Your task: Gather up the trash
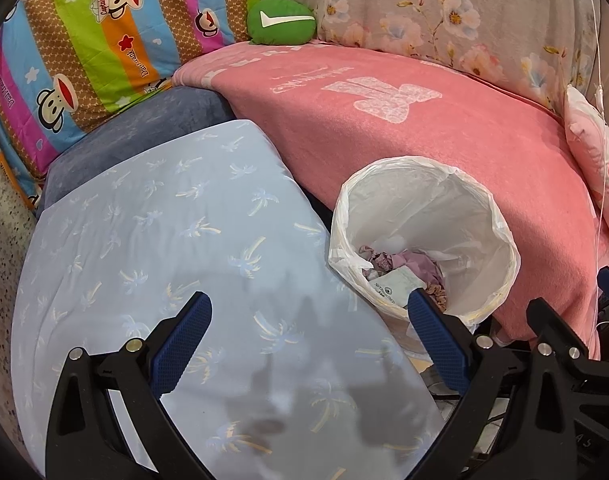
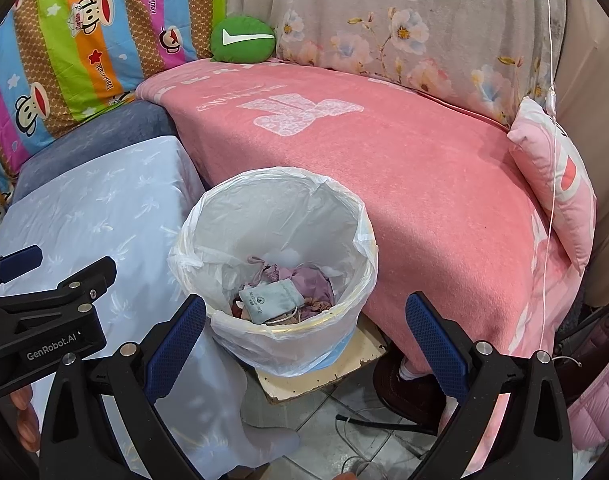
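Note:
A waste bin (image 2: 356, 216) lined with a white plastic bag stands on the floor against the pink blanket. Inside lie a grey-green drawstring pouch (image 2: 270, 300) and crumpled purple cloth (image 2: 316, 280). My right gripper (image 2: 304, 306) hovers just above and in front of the bin, open, with nothing between its blue pads. My left gripper (image 1: 310, 316) is open and empty over the light-blue palm-print cloth (image 1: 164, 240), with the bin (image 1: 500, 216) to its right. Each gripper shows in the other's view: left gripper (image 2: 72, 264), right gripper (image 1: 576, 296).
A pink blanket (image 2: 404, 168) covers the seat behind the bin. A green round cushion (image 2: 242, 38), a monkey-print quilt (image 2: 84, 40), a floral cover (image 2: 404, 20) and a pink pillow (image 2: 560, 176) line the back. A white cord (image 2: 552, 168) hangs at right. A board (image 2: 324, 376) lies under the bin on tiled floor.

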`<state>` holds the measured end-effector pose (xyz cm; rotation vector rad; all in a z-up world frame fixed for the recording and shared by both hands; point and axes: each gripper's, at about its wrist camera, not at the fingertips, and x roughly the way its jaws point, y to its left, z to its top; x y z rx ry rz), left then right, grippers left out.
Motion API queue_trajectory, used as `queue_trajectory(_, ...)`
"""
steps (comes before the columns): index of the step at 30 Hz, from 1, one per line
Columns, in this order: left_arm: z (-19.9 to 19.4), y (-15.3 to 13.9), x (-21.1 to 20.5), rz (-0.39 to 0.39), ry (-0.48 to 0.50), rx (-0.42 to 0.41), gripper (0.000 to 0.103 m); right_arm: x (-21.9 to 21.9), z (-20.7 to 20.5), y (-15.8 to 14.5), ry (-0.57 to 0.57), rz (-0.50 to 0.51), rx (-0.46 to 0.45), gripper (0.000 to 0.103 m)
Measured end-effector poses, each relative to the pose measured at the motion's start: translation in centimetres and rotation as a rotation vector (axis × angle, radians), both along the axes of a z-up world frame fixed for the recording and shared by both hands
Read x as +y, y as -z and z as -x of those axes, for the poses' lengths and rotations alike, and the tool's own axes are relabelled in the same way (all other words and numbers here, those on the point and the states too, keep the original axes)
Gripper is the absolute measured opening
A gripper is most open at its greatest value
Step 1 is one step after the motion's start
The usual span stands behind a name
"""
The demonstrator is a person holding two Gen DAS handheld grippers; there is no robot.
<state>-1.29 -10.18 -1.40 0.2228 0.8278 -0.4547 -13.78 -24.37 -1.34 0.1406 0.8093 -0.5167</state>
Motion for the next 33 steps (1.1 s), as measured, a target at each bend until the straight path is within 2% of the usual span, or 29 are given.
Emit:
queue_trajectory(24, 0.3, 0.1, 0.0, -0.002, 0.0, 0.004, 0.095, -0.1, 0.6, 0.0, 0.01, -0.001, -0.006, 0.097)
queue_trajectory(33, 1.0, 0.0, -0.4, -0.012, 0.016, -0.02, 0.095, -0.2, 0.8, -0.1, 0.015, -0.005, -0.006, 0.097)
